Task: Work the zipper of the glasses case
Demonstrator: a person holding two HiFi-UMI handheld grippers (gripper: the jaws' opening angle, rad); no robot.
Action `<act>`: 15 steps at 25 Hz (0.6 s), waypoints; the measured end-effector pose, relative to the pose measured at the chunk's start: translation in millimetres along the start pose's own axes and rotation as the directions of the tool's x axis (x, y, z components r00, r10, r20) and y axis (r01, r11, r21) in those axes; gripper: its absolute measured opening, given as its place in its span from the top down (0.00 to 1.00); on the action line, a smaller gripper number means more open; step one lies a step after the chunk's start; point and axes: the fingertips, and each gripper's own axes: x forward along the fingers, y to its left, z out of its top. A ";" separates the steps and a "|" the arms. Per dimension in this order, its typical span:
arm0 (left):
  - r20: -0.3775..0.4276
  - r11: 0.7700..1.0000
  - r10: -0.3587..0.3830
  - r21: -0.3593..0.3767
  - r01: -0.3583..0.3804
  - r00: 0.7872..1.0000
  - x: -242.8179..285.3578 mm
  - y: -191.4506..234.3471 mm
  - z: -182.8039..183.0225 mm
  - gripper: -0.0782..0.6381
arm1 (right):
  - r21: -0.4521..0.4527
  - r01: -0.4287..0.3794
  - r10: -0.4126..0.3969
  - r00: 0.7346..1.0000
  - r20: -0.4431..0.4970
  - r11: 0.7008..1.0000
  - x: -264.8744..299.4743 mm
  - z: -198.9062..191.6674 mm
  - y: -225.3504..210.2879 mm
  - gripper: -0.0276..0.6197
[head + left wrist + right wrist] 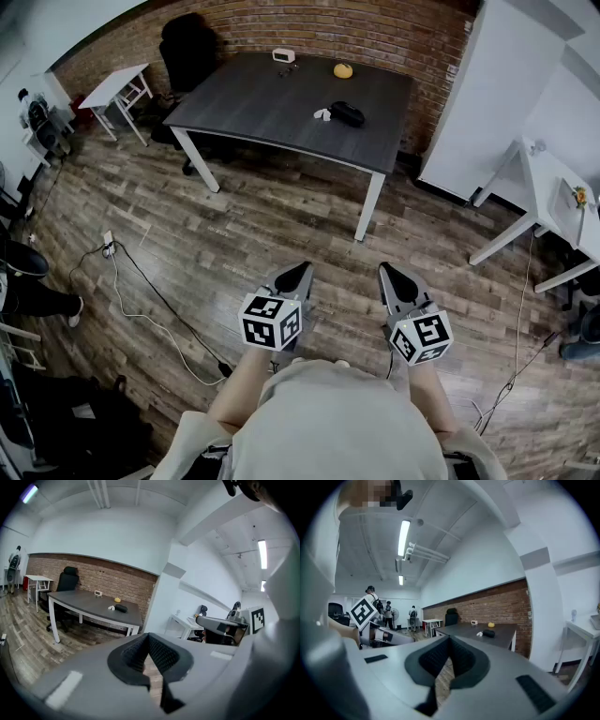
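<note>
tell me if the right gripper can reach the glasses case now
Probably not yet: the glasses case lies on the dark table, far across the wood floor from the shut, empty right gripper. Nothing blocks the way; the person must step closer.

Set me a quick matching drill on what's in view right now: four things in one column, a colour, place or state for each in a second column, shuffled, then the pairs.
Column one
1. glasses case
2. round object
3. small boxy device
4. left gripper

Column two
A. shut and empty, over the wooden floor, short of the table
B. white, near the table's far edge by the brick wall
C. black, next to a small white thing
D. yellow-orange

Pairs: 1-C, 2-D, 3-B, 4-A
</note>
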 end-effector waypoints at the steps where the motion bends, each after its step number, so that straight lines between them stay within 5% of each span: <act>1: 0.008 1.000 0.008 -0.009 -0.008 1.000 -3.4 -1.7 -1.3 0.88 | -0.001 0.000 0.000 1.000 0.001 1.000 -4.0 0.6 -0.7 0.95; 15: 0.032 0.992 0.019 -0.122 -0.015 0.999 -14.2 -30.4 -20.1 0.88 | -0.025 -0.044 0.044 0.999 0.006 0.999 -34.1 1.4 -5.3 0.95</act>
